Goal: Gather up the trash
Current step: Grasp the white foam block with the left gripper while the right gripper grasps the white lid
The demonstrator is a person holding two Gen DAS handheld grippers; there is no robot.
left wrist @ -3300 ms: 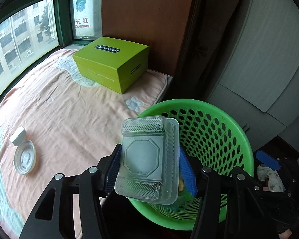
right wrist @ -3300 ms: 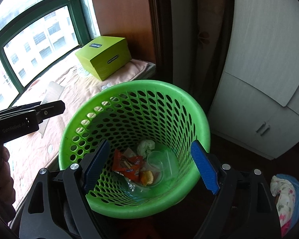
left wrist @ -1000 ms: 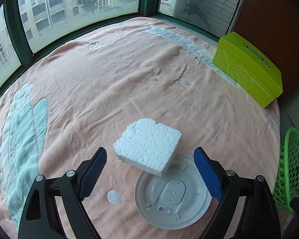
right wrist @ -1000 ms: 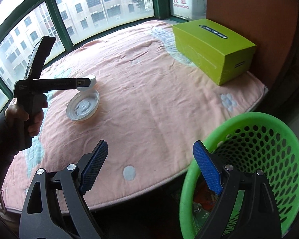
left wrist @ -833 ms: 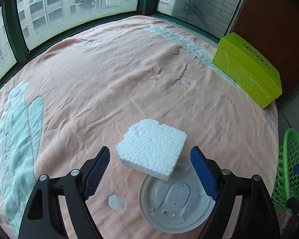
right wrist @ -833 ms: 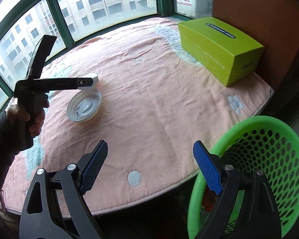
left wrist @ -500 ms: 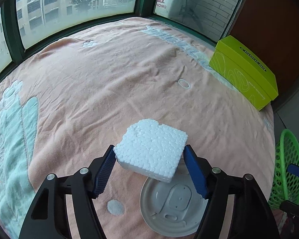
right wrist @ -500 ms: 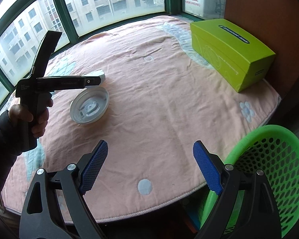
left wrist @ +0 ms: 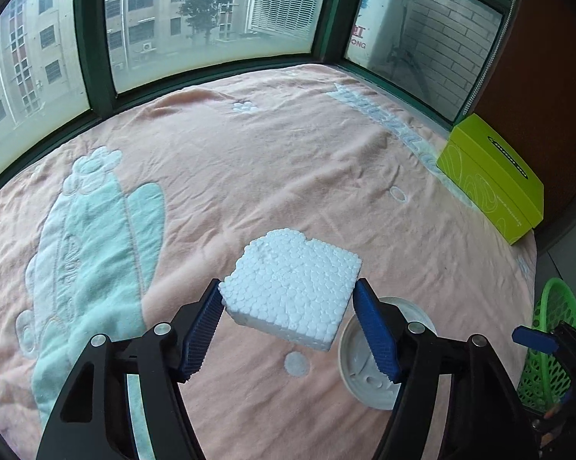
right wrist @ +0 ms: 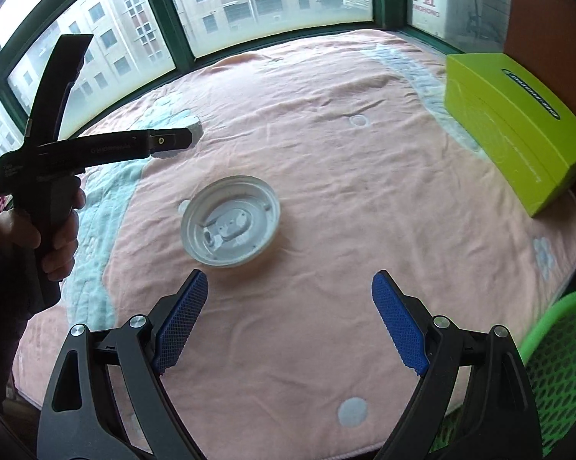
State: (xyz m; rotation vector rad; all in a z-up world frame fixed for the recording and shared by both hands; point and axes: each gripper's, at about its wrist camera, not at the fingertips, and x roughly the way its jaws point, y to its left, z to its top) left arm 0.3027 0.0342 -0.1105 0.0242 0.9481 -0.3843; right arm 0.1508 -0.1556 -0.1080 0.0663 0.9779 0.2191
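"CHANGHONG" and two Chinese characters are showing on a window sign [right wrist: 425, 2]; the lime-green cardboard box [right wrist: 512, 122] label is too blurred to read. Left gripper [left wrist: 289, 308], tilting downward, is pinching a white beaded styrofoam block [left wrist: 292, 287] just above the pink quilted blanket [left wrist: 249, 176]. A round white plastic lid [right wrist: 230, 226] is lying on the blanket. Right gripper [right wrist: 288, 324] is hanging wide, empty, beside the green perforated plastic basket [right wrist: 556, 360].
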